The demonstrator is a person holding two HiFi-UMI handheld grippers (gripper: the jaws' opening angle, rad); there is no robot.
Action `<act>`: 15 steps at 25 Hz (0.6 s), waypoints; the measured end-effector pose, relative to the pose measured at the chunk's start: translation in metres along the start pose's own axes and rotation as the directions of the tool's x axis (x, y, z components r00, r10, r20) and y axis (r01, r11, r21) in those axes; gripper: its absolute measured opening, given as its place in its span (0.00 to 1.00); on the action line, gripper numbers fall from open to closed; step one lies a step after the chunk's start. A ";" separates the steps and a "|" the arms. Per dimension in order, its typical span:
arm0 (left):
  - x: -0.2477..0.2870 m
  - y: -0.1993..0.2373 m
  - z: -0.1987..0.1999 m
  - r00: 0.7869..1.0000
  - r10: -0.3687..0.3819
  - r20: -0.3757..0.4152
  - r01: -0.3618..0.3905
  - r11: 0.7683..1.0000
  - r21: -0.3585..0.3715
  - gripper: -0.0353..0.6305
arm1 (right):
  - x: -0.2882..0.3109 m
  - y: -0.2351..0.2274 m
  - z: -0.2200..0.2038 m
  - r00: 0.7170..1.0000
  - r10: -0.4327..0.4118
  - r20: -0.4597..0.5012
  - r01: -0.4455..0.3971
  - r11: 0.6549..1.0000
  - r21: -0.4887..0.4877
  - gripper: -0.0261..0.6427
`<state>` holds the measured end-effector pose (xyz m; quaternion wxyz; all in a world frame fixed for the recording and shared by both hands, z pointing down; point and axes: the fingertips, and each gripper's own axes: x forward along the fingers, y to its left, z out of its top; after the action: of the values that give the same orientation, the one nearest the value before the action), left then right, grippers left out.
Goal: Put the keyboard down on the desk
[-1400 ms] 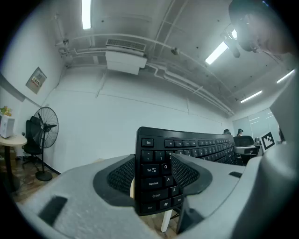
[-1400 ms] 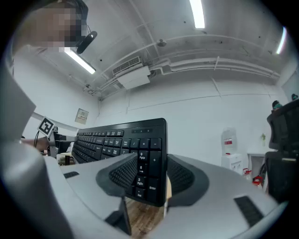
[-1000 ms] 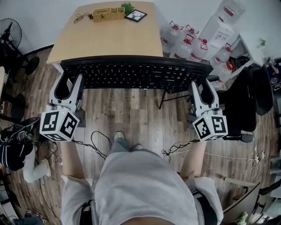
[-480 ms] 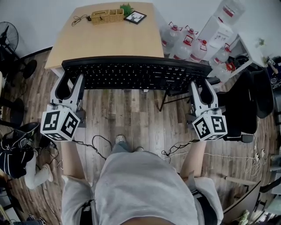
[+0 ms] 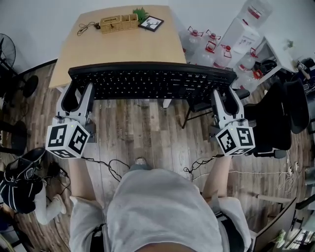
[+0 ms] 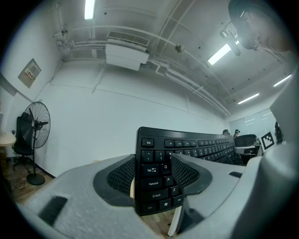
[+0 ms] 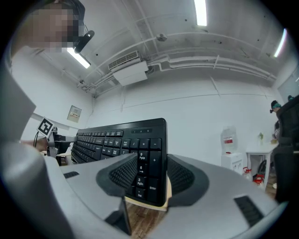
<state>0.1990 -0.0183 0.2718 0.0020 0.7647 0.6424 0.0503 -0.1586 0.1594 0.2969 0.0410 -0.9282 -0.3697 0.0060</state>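
keyboard [image 5: 152,81]: black; white legends on the keys
worktop [image 5: 123,47]: pale tan wood tone, plain
left gripper [image 6: 153,168]: light grey shell; pads [image 6: 122,175] dark, finely dotted
right gripper [image 7: 152,172]: same light grey, same dark dotted pads
marker cube [image 5: 66,139]: white faces with black square patterns
floor [image 5: 147,133]: grey-brown planks, streaked grain
shirt [image 5: 157,206]: light grey, no pattern
organiser box [image 5: 119,22]: yellowish tan wood
plant [image 5: 142,11]: green
water jugs [image 5: 209,47]: clear, red caps and handles
chair [image 5: 275,123]: black
wall [image 6: 93,107]: white

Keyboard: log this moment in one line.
left gripper: shut on black rectangular keyboard | right gripper: shut on keyboard | position: over light wooden desk edge
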 end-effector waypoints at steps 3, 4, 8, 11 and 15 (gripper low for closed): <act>-0.002 0.001 0.003 1.000 0.006 0.005 -0.006 1.000 0.007 0.41 | 0.002 0.002 0.001 1.000 0.005 0.008 -0.005 1.000 0.005 0.31; -0.003 0.001 0.004 1.000 0.008 0.004 -0.008 1.000 0.007 0.41 | 0.001 0.002 0.002 1.000 0.007 0.008 -0.007 1.000 0.007 0.31; -0.007 -0.002 0.011 1.000 0.013 -0.005 -0.013 1.000 0.011 0.41 | -0.001 0.002 0.006 1.000 0.012 0.005 -0.012 1.000 0.014 0.31; -0.004 -0.001 0.010 1.000 0.012 -0.005 -0.012 1.000 0.011 0.41 | 0.000 0.001 0.003 1.000 0.010 0.002 -0.010 1.000 0.018 0.31; 0.000 0.000 0.002 1.000 0.006 -0.003 -0.006 1.000 0.009 0.41 | 0.002 0.000 -0.004 1.000 0.006 0.004 -0.006 1.000 0.020 0.31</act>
<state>0.1994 -0.0185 0.2700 -0.0027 0.7666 0.6402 0.0486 -0.1569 0.1610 0.3010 0.0494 -0.9288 -0.3670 0.0114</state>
